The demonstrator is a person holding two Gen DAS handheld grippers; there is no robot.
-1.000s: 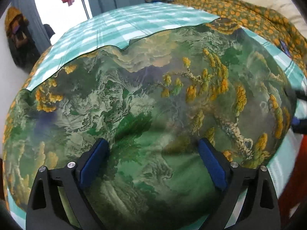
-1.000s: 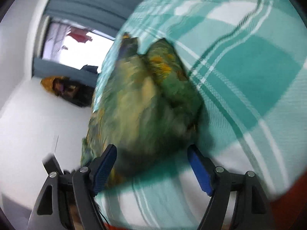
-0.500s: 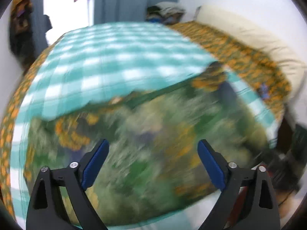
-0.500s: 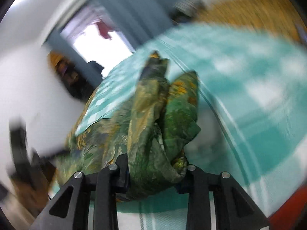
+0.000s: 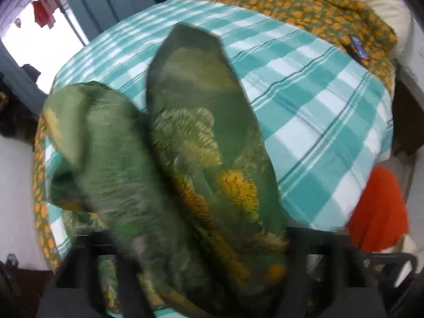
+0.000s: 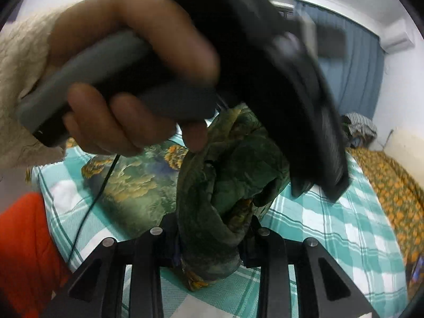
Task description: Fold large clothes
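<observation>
- Left gripper [image 5: 196,259]: its fingers have just been closing and are now clenched on a bunched part of the green printed cloth [image 5: 201,159]. The fabric fills the gap between them and rises in two blurred folds in front of the camera.
- Right gripper [image 6: 209,243]: fingers clenched on another gathered wad of the same cloth, which stands up between them in a thick twisted bundle.
- Cloth position: partly lifted off the bed [image 5: 318,111]. In the right wrist view the remainder lies spread on the teal-and-white checked sheet, behind and to the left of the held bundle.
- Left hand [image 6: 132,79]: seen in the right wrist view, wrapped around the grey handle of the left gripper, with a cream knitted sleeve [image 6: 18,84] at the wrist. The dark body of that gripper hangs just above the held bundle.
- A thin black cable [image 6: 98,185] runs down across the spread cloth.
- Surroundings: an orange-patterned blanket [image 5: 318,8] lies along the far side of the bed. A red-orange item [image 5: 379,206] shows at the near edge of the bed. Blue curtains [image 6: 352,66] hang on the wall beyond.
</observation>
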